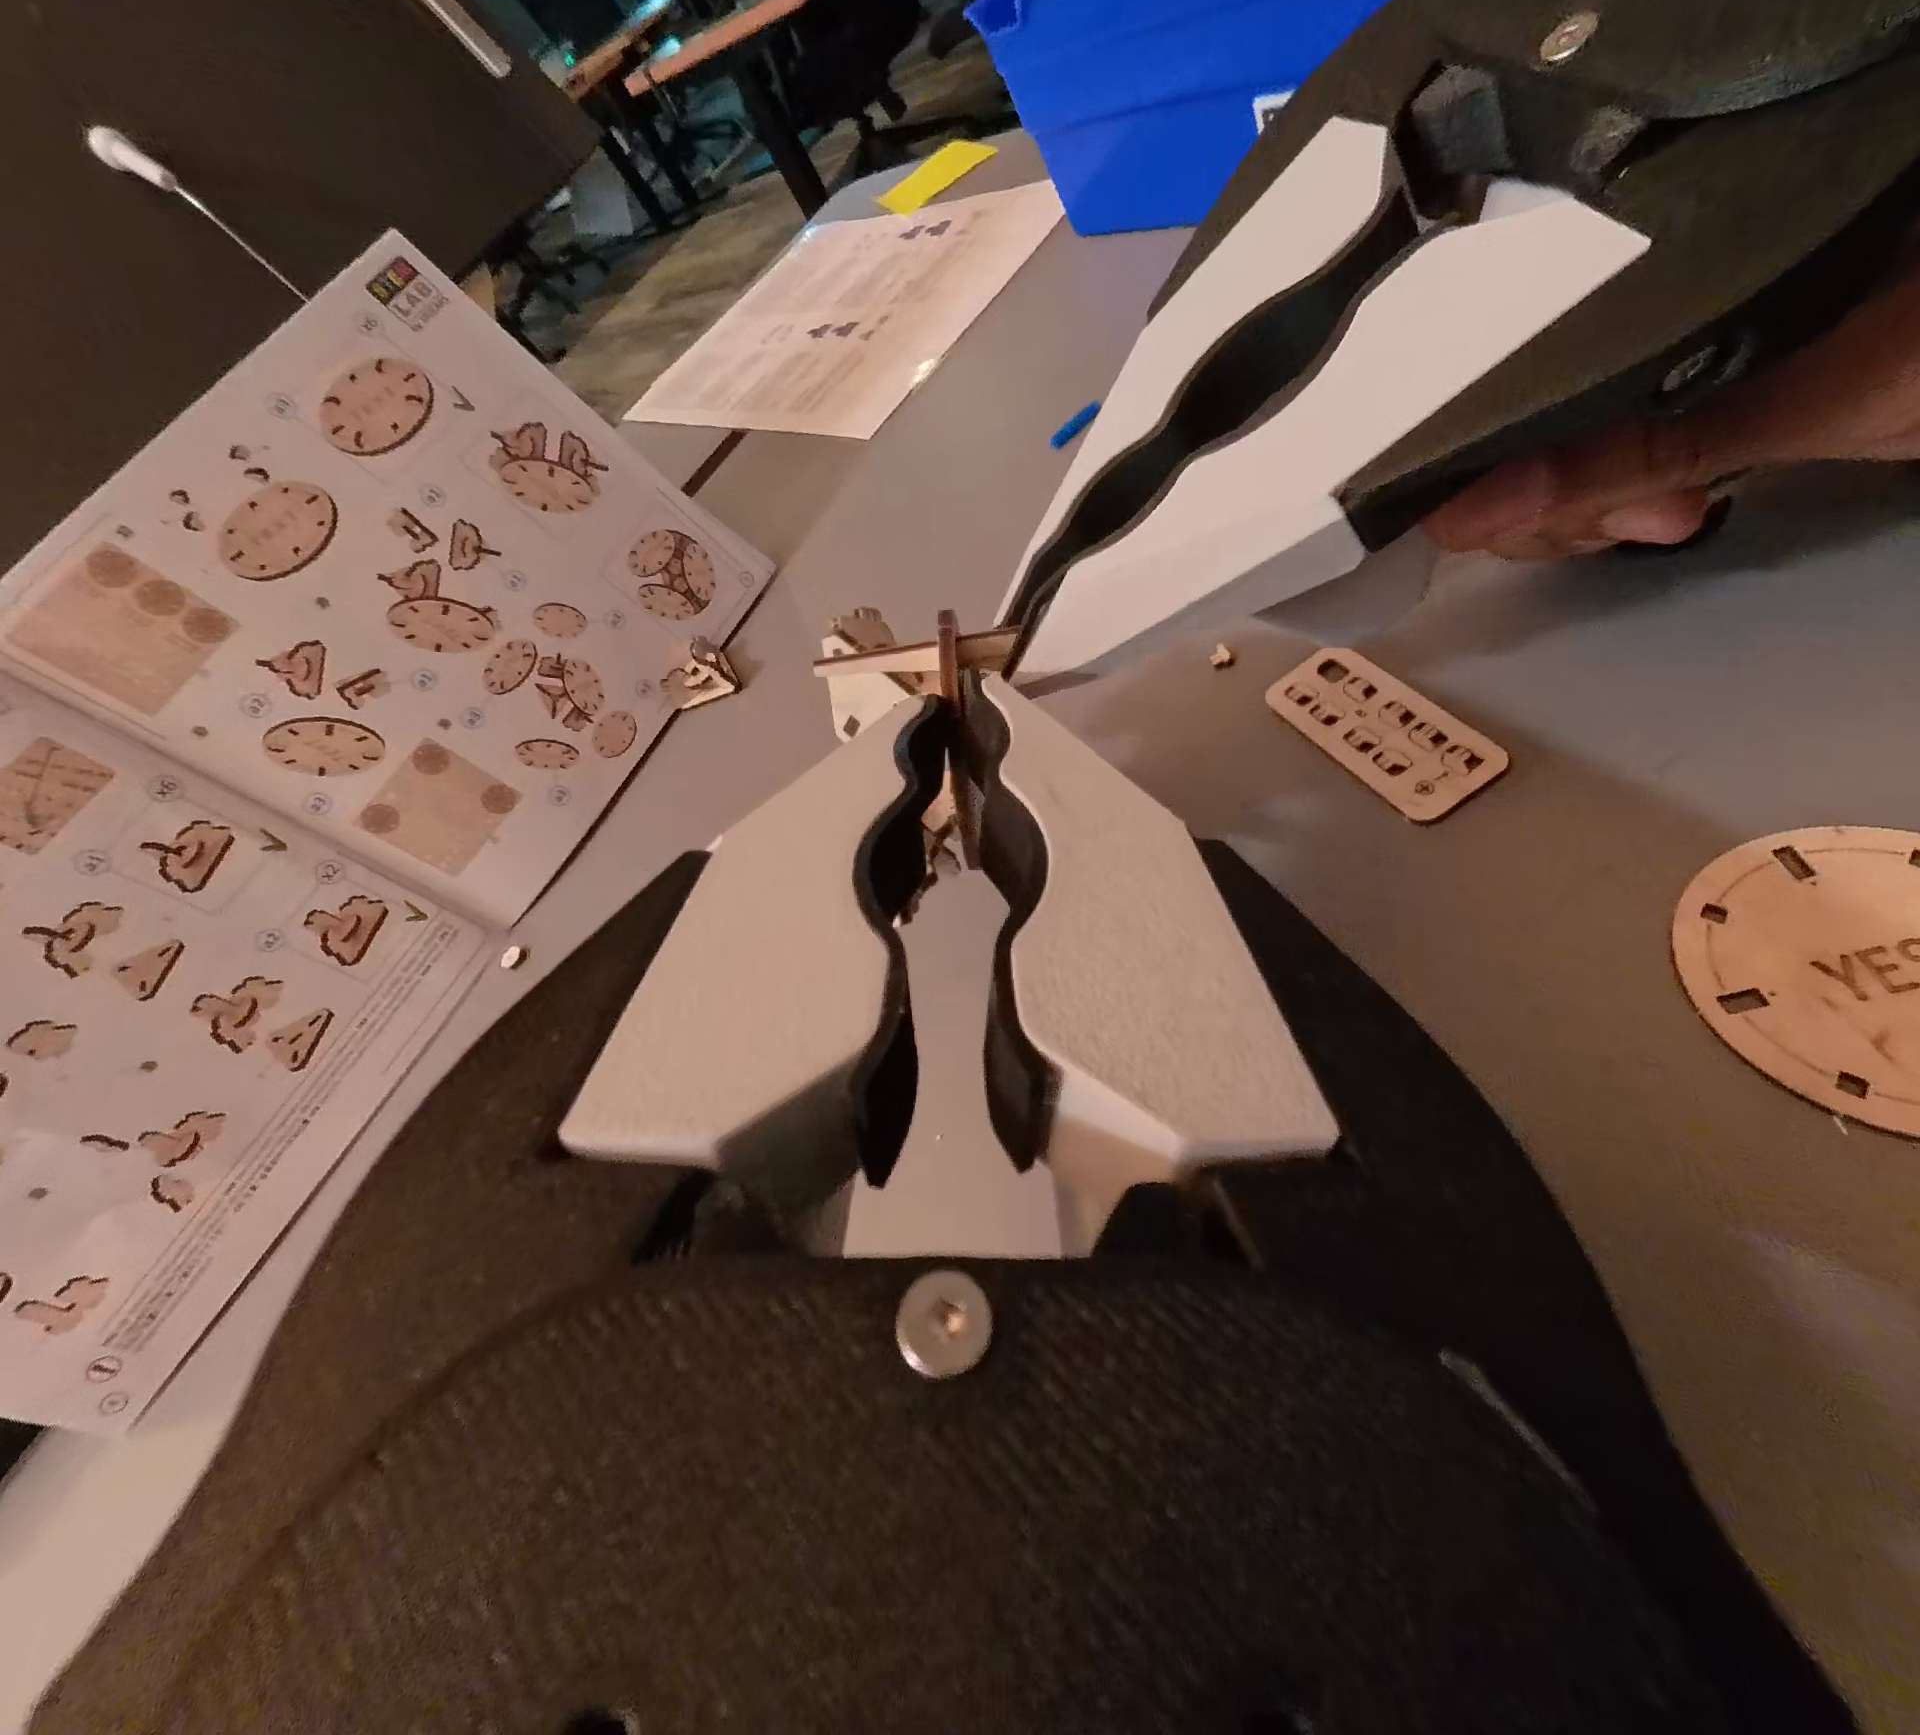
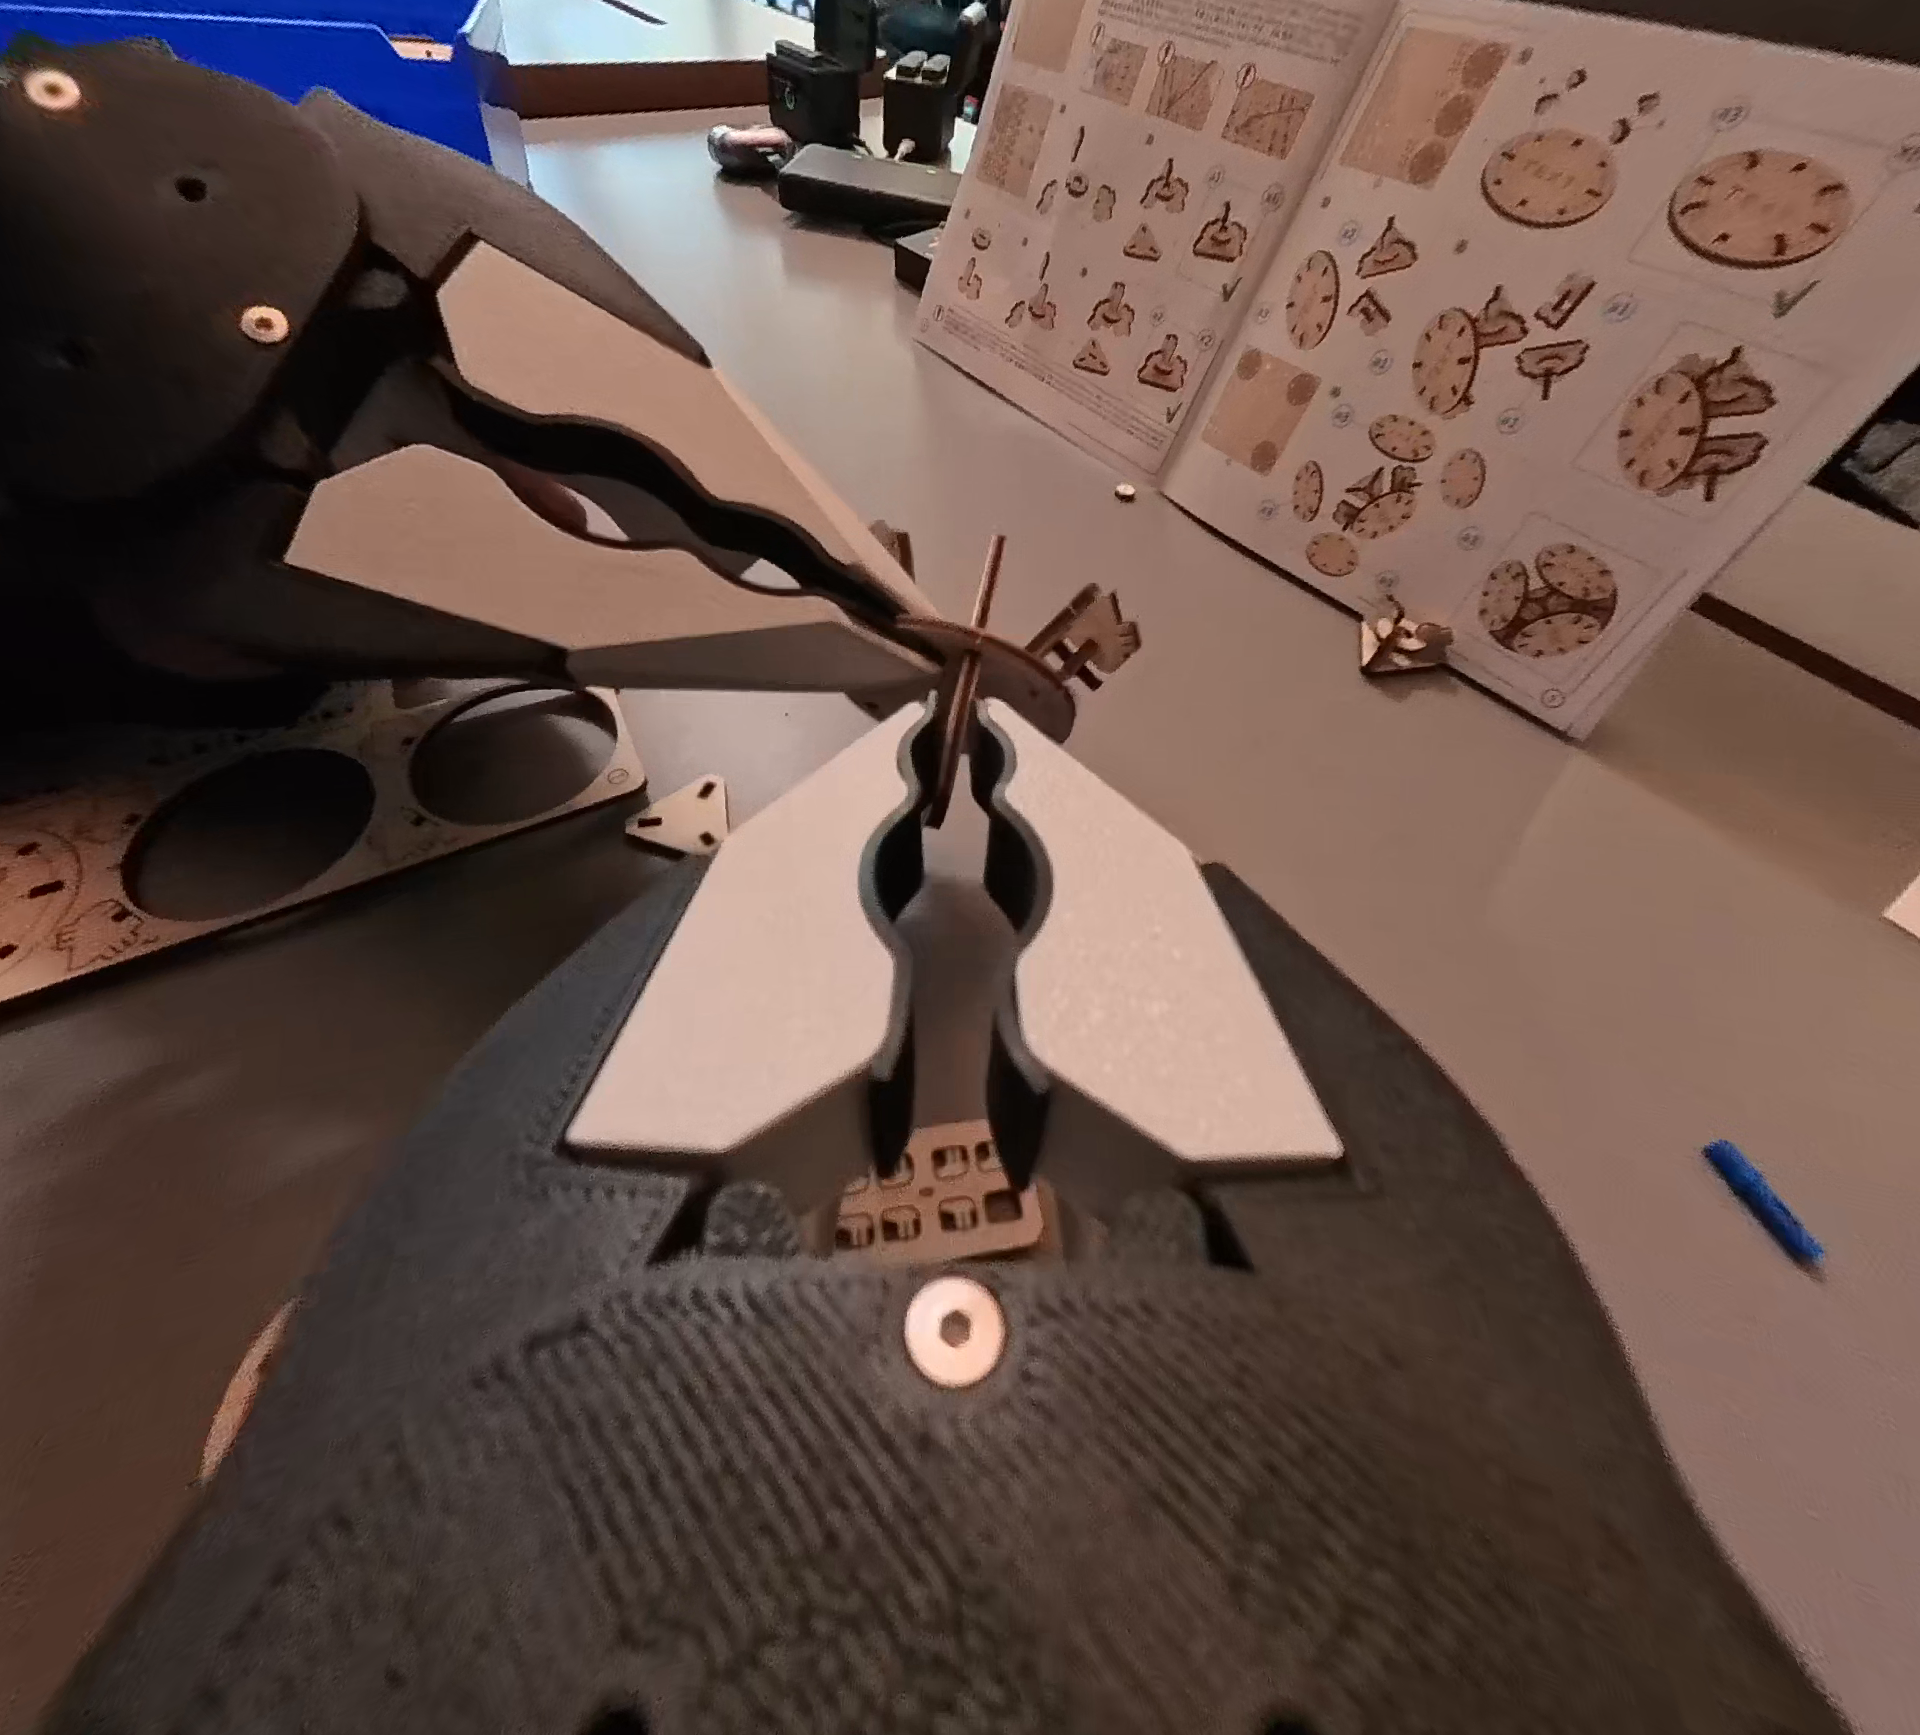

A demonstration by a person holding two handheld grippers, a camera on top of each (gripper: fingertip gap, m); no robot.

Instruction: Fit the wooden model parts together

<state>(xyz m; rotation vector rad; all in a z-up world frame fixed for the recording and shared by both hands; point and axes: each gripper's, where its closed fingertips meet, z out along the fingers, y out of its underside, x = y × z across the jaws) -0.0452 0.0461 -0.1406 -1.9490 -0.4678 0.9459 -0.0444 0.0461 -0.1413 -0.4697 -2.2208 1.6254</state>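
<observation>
Left to right in the left wrist view: an open instruction booklet (image 1: 364, 646) lies on the desk (image 1: 1455, 906), with a small wooden sub-assembly (image 1: 709, 675) sitting right at its corner.

In the middle, the left gripper (image 1: 951, 724) is closed right down on a thin dark wooden piece (image 1: 948, 657), held on edge with a pad pressing each face. Crossing it is a light wooden strip (image 1: 873, 660), and the right gripper (image 1: 1013, 646) is clamped just as tight on the very end of it. The two pieces meet in a cross, up in the air above the desk, right between the two sets of tips.

Further right, a punched wooden card (image 1: 1387, 735) and a round wooden disc (image 1: 1808, 968) lie flat on the desk, with a blue bin (image 1: 1195, 54) behind.

What worries me:
- Both parts look like thin ply, so if either gripper twists off-axis, the joint could bind or a tab could snap.
- The right gripper only has the tip of the strip, so a sideways push could pivot it in the pads or pop it out.
- The gripper tips are nearly touching, so they could knock into each other and jolt the pieces out of line.
- Anything dropped lands among the other loose bits on the desk and gets hard to pick out.
</observation>
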